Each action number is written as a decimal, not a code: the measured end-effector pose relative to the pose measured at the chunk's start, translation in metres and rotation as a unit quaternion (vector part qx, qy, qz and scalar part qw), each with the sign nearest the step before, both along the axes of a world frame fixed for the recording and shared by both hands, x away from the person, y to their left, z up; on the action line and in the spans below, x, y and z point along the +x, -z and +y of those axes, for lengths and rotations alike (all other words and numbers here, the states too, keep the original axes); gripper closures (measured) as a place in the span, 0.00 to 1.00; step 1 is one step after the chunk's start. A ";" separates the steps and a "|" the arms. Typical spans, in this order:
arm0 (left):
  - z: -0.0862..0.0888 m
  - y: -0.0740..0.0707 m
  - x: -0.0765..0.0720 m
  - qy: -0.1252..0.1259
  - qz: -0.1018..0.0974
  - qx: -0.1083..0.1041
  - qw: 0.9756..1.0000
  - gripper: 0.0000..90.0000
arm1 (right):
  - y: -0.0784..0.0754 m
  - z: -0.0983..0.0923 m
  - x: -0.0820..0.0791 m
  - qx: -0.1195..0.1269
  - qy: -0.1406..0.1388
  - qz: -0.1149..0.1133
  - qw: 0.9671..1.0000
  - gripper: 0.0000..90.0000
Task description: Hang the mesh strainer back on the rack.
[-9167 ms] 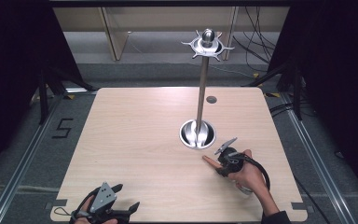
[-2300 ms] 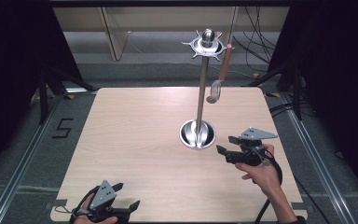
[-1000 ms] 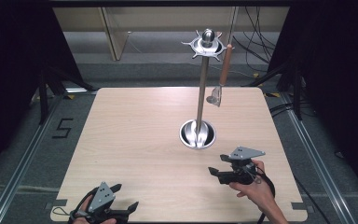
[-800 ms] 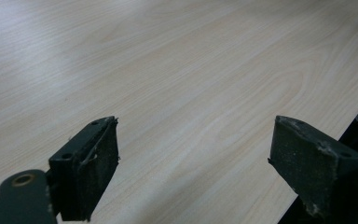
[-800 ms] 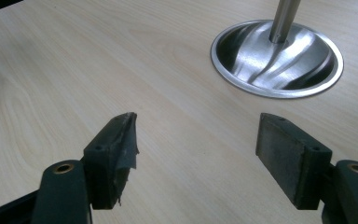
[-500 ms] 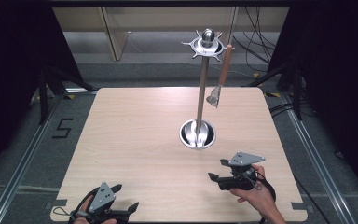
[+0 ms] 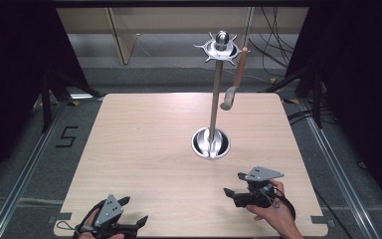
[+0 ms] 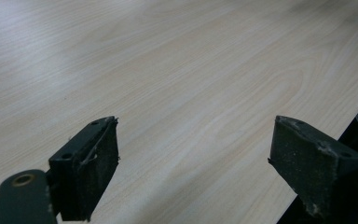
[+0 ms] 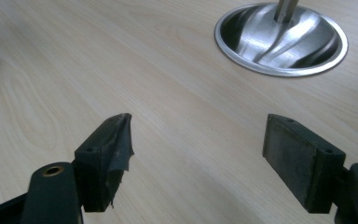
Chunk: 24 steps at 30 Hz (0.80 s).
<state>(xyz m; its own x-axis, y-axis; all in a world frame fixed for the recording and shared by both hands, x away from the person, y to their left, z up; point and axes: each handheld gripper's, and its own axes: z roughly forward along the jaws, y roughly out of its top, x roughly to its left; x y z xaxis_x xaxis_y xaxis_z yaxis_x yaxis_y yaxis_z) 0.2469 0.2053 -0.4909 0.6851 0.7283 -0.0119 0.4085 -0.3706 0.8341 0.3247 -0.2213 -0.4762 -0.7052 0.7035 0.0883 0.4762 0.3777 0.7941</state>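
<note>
Pale wood table [image 7: 144, 149], dark curtains around it. My right gripper [image 7: 235, 185] sits low near the front right edge, jaws just opened wide, nothing between them. Just beyond it is the stand's steel base [image 9: 282, 39]. A wooden-handled utensil [image 7: 234, 84] hangs from the stand's top ring [image 7: 221, 49]. My left gripper [image 7: 135, 212] rests at the front left edge, jaws wide and empty.

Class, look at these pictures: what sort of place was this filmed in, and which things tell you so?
Probably a lab recording booth: a bare wooden table between black curtains, loose cables on the floor behind, and a numbered floor mark.
</note>
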 end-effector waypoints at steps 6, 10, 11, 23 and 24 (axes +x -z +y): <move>0.002 -0.001 0.003 0.013 -0.012 0.021 1.000 0.16 | 0.001 -0.001 -0.004 0.000 0.004 0.001 1.000 0.27; 0.001 0.000 0.002 0.010 -0.007 0.014 1.000 0.16 | 0.001 0.000 -0.006 0.004 -0.006 0.007 1.000 0.27; 0.002 0.000 0.003 0.014 -0.012 0.021 1.000 0.16 | 0.001 0.000 -0.007 0.002 0.002 -0.004 1.000 0.27; 0.002 0.000 0.002 0.013 -0.009 0.020 1.000 0.16 | 0.001 0.000 -0.015 -0.006 0.005 -0.004 1.000 0.27; 0.002 0.000 0.003 0.014 -0.012 0.021 1.000 0.16 | 0.002 0.000 -0.015 -0.009 0.004 -0.003 1.000 0.27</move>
<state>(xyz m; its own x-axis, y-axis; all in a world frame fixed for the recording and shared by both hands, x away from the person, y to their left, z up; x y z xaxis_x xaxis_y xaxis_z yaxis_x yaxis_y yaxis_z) 0.2498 0.2075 -0.4904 0.7049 0.7084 0.0348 0.3771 -0.4159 0.8276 0.3099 -0.2215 -0.4778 -0.6996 0.7109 0.0719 0.4746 0.3871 0.7905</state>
